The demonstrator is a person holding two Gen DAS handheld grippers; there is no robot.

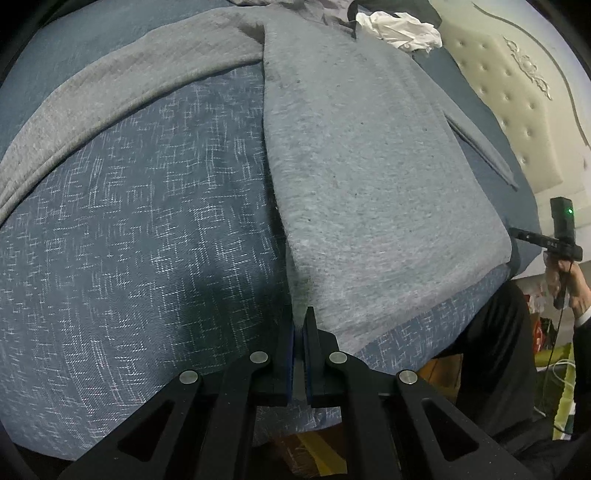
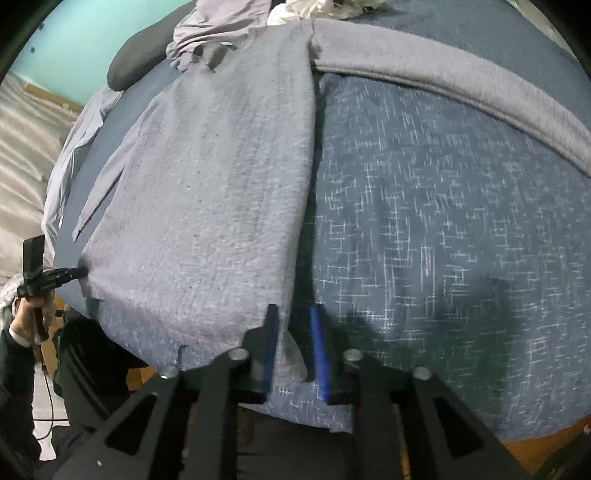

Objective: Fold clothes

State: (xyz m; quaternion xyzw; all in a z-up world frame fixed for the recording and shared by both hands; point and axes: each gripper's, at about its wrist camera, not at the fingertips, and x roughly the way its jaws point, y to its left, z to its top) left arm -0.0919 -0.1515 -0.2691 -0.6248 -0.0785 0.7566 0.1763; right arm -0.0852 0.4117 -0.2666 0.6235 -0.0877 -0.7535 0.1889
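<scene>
A grey sweatshirt (image 1: 369,166) lies flat on the blue patterned bed cover (image 1: 129,240), one sleeve (image 1: 110,103) stretched out to the left. My left gripper (image 1: 300,317) is shut on the near left corner of its hem. In the right wrist view the same sweatshirt (image 2: 207,203) fills the left half, its other sleeve (image 2: 461,88) running off to the right. My right gripper (image 2: 293,310) has its jaws apart around the near right corner; a bunch of grey cloth sits between the blue pads (image 2: 317,339), which do not press on it. Each view shows the other gripper (image 1: 517,233) (image 2: 79,273) at the opposite corner.
A crumpled white cloth (image 1: 402,29) and a lilac garment (image 2: 218,33) lie at the far end of the bed, beside a dark cushion (image 2: 136,62). A padded cream headboard (image 1: 517,92) stands to the right. The person's hand (image 1: 576,291) and dark trousers are at the bed's near edge.
</scene>
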